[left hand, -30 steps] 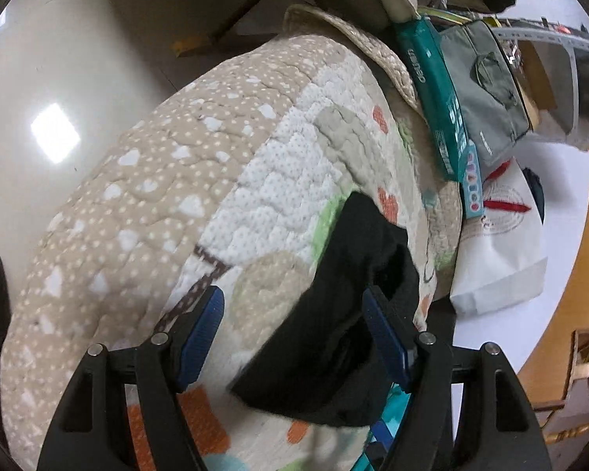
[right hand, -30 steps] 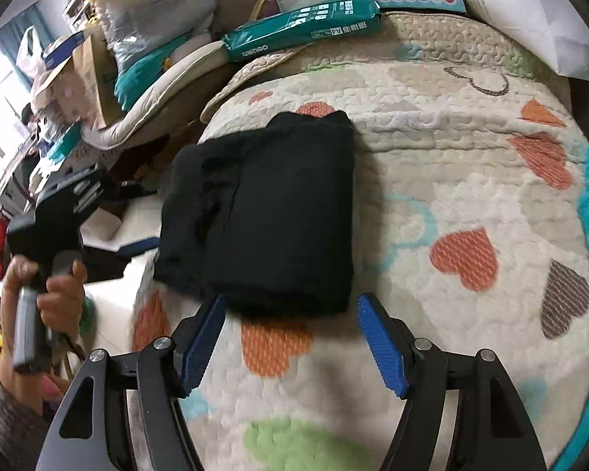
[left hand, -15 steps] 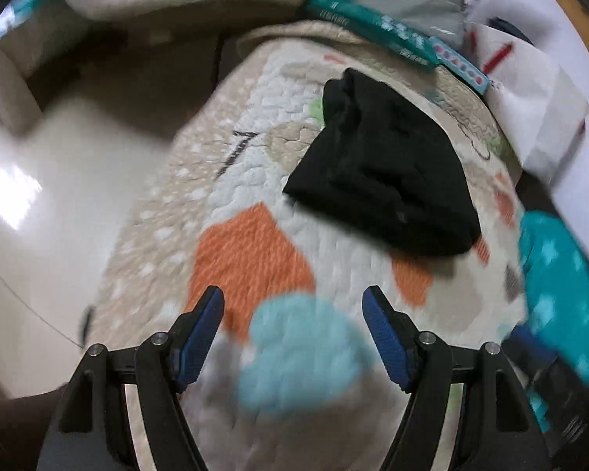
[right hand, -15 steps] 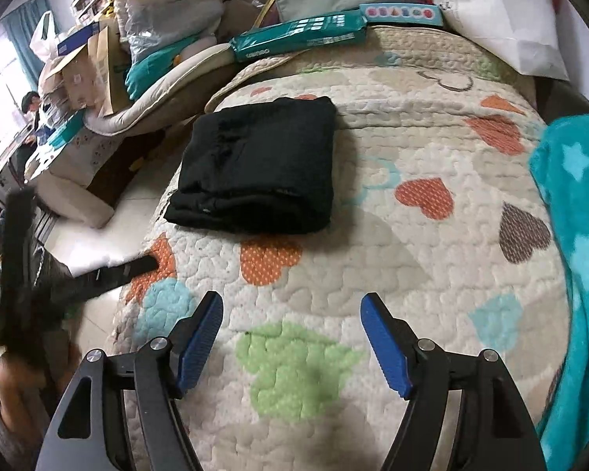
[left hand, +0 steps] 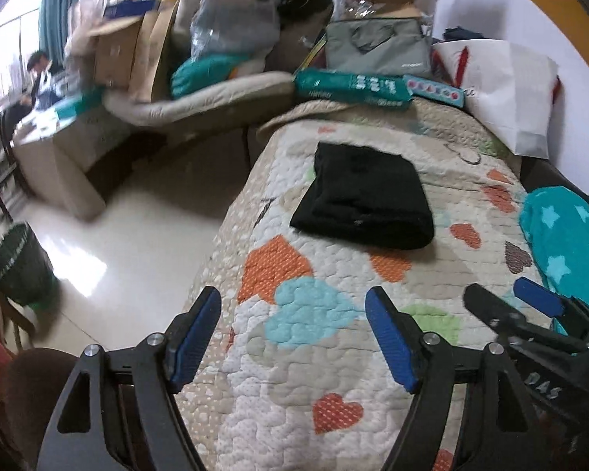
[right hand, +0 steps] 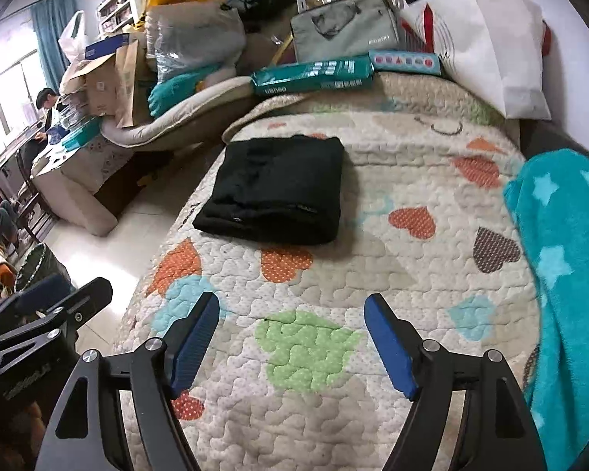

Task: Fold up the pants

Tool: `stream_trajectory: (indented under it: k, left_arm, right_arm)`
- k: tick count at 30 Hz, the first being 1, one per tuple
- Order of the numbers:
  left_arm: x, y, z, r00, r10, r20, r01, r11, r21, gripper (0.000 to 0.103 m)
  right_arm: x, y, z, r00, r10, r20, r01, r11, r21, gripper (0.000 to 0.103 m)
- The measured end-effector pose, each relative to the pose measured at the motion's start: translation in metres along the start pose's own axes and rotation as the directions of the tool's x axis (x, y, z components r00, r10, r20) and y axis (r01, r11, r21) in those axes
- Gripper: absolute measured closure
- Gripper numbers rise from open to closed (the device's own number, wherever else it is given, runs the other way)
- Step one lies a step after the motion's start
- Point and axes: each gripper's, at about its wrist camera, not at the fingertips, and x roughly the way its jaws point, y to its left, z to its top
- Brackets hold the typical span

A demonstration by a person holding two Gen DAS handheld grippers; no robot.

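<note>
1. Left gripper (left hand: 292,339): jaws spread, nothing held, hanging over the quilt's (left hand: 333,353) near edge, well short of the black pants (left hand: 367,200).
2. Black pants: compact folded rectangle lying flat on the quilt; folding looks finished.
3. Right gripper (right hand: 292,343): jaws spread, empty, likewise clear of the pants.
4. Teal star blanket (right hand: 561,259): right of the pants.

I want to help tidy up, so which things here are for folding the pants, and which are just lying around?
For the job:
black pants, folded on the quilt
left gripper, open
right gripper, open

Just lying about:
teal blanket
green box
grey bag
white bag
cardboard boxes
bin
</note>
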Motion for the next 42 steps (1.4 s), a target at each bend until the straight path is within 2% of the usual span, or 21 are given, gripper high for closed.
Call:
stream_trajectory:
  k: [4, 9, 35, 42]
  left_arm:
    - [-0.018, -0.012, 0.0, 0.998, 0.027, 0.048, -0.029, 0.999, 0.034, 0.025]
    - [-0.031, -0.012, 0.001, 0.996, 0.034, 0.077, -0.037, 0.999, 0.027, 0.024]
    - [-0.022, -0.011, -0.008, 0.999, 0.024, 0.035, -0.025, 0.999, 0.031, 0.024]
    - [-0.014, -0.008, -0.014, 1.0, 0.021, -0.005, -0.021, 1.0, 0.014, 0.024]
  right_arm:
    - [-0.009, -0.007, -0.001, 0.999, -0.021, 0.024, 0.02, 1.0, 0.023, 0.021]
    - [-0.013, -0.015, 0.0, 0.999, -0.033, 0.031, 0.031, 0.998, 0.056, 0.02]
    - [-0.002, -0.008, -0.006, 0.999, -0.04, 0.005, 0.04, 0.999, 0.022, 0.019]
    - [0.006, -0.01, -0.011, 0.997, -0.068, -0.032, 0.068, 0.998, 0.013, 0.017]
